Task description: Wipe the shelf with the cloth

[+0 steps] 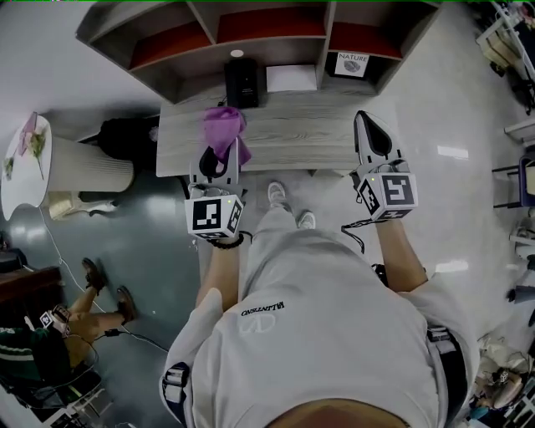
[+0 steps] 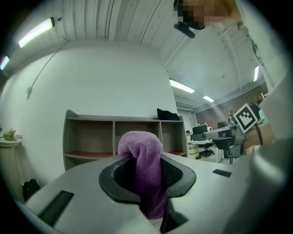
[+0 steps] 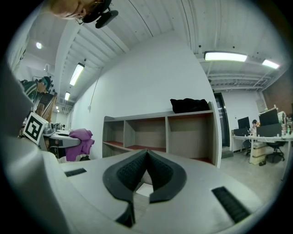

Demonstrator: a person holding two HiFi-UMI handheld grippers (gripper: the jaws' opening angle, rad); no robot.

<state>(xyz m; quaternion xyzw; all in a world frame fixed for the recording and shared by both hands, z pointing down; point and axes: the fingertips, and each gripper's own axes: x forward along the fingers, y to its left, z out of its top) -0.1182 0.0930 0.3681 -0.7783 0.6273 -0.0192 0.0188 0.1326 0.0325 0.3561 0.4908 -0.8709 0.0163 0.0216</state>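
Facing the shelf (image 1: pixel 328 25), a grey unit of three open compartments with red floors, the person holds one gripper in each hand. The left gripper (image 1: pixel 216 160) is clamped on the purple cloth (image 1: pixel 224 129). In the left gripper view the cloth (image 2: pixel 142 155) fills the gap of the left gripper (image 2: pixel 146 183) and bunches up above the pads, in front of the shelf's (image 2: pixel 114 137) middle compartment. In the head view the cloth lies over a grey wood-grain surface (image 1: pixel 292 138) just before the shelf. The right gripper (image 1: pixel 366 124) is held before the shelf's right compartment, well apart from the cloth. In the right gripper view the right gripper (image 3: pixel 146 157) has its jaws drawn together at the tips with nothing between them. A black object (image 3: pixel 188 105) rests on top of the shelf (image 3: pixel 167 132).
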